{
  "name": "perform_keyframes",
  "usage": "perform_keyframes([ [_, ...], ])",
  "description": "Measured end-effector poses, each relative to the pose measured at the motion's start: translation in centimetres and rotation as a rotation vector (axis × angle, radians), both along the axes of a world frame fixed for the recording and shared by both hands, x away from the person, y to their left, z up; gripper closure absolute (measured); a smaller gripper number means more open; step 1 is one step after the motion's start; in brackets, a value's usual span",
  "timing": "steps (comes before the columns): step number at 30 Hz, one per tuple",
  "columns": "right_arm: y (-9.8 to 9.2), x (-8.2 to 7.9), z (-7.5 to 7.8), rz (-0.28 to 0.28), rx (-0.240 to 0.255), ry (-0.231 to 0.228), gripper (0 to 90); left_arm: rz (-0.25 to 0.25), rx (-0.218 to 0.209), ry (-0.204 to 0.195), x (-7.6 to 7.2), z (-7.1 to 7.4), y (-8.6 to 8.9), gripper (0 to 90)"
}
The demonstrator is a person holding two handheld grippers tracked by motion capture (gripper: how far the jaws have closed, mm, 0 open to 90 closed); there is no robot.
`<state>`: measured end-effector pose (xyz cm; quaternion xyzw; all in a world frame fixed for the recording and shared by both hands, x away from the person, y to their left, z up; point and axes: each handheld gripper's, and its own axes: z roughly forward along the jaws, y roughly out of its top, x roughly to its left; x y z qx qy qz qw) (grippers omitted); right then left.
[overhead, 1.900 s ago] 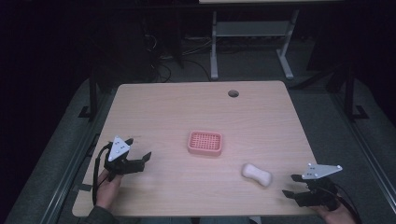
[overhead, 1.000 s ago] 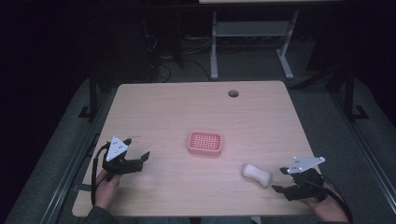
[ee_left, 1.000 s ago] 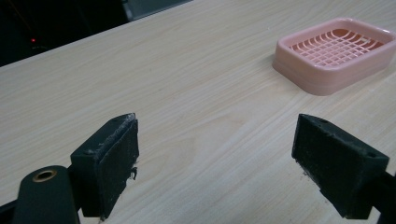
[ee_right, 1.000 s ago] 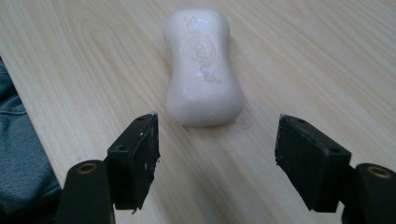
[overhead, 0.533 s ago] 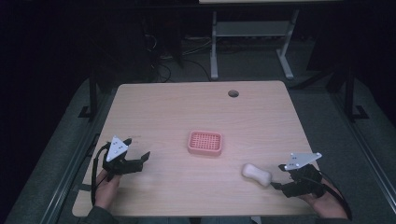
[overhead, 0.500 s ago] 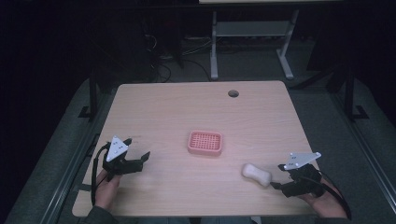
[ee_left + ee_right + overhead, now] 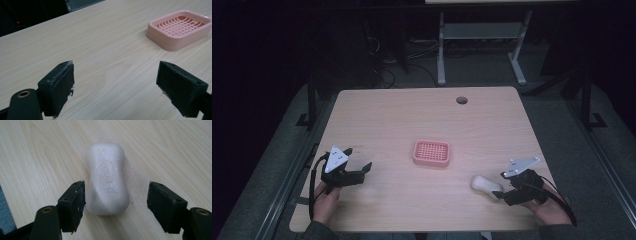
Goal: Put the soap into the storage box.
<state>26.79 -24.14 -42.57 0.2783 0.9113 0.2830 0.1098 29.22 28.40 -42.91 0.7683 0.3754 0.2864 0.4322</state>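
High view: one soap bar (image 7: 484, 184), one pink tray (image 7: 431, 153); two grippers, both spread.

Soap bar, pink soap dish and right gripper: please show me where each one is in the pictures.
soap bar (image 7: 107, 180), right gripper view, on its embossed top face.
pink soap dish (image 7: 431, 153), high view, on the grid floor.
right gripper (image 7: 116, 203), right gripper view, midway between its open fingertips, over the soap's near end.

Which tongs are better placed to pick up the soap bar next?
Right. The right tongs are open with the soap bar lying between their jaws on the table. The left tongs are open over bare wood, far across from the soap, nearer the pink soap dish.
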Motion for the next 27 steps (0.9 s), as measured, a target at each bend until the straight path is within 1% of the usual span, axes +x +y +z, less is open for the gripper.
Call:
perform_keyframes([
  [5,0.7,0.4,0.0,0.013,0.001,0.009,30.3,0.001,0.001,0.000,0.0,0.0,0.0,14.2],
  [6,1.1,0.6,-0.2,0.021,-0.005,0.014,30.3,0.002,0.002,0.001,0.0,0.0,0.0,14.2],
  [9,1.6,1.0,-0.3,0.031,-0.008,0.022,30.3,0.003,0.002,0.001,0.0,0.0,0.0,14.2],
  [10,2.0,1.2,-0.5,0.040,-0.022,0.026,30.4,0.002,0.003,0.002,0.0,0.0,0.0,14.2],
  [12,2.4,1.5,-0.6,0.053,-0.032,0.029,30.6,-0.001,0.008,0.000,0.0,0.0,0.0,14.2],
  [14,2.7,1.6,-0.8,0.054,-0.038,0.033,30.8,-0.001,0.007,0.001,0.0,0.0,0.0,14.2],
  [16,2.9,1.7,-1.0,0.053,-0.035,0.045,31.1,-0.003,0.009,0.000,0.1,0.0,0.0,14.2],
  [17,2.9,1.8,-1.1,0.056,-0.040,0.040,31.6,-0.003,0.009,0.000,0.1,0.0,0.0,14.2],
  [19,3.0,1.8,-1.4,0.055,-0.037,0.049,32.3,-0.005,0.009,0.004,0.1,0.0,0.0,14.2],
  [21,3.0,1.9,-1.5,0.062,-0.047,0.043,32.9,-0.005,0.012,0.006,0.1,0.0,0.0,14.2],
  [22,3.1,1.9,-1.7,0.052,-0.050,0.060,33.6,-0.005,0.007,0.004,0.1,0.0,-0.1,14.2],
  [27,3.1,1.9,-2.2,0.062,-0.061,0.055,35.7,-0.007,0.009,0.004,0.1,0.0,-0.1,14.2],
])
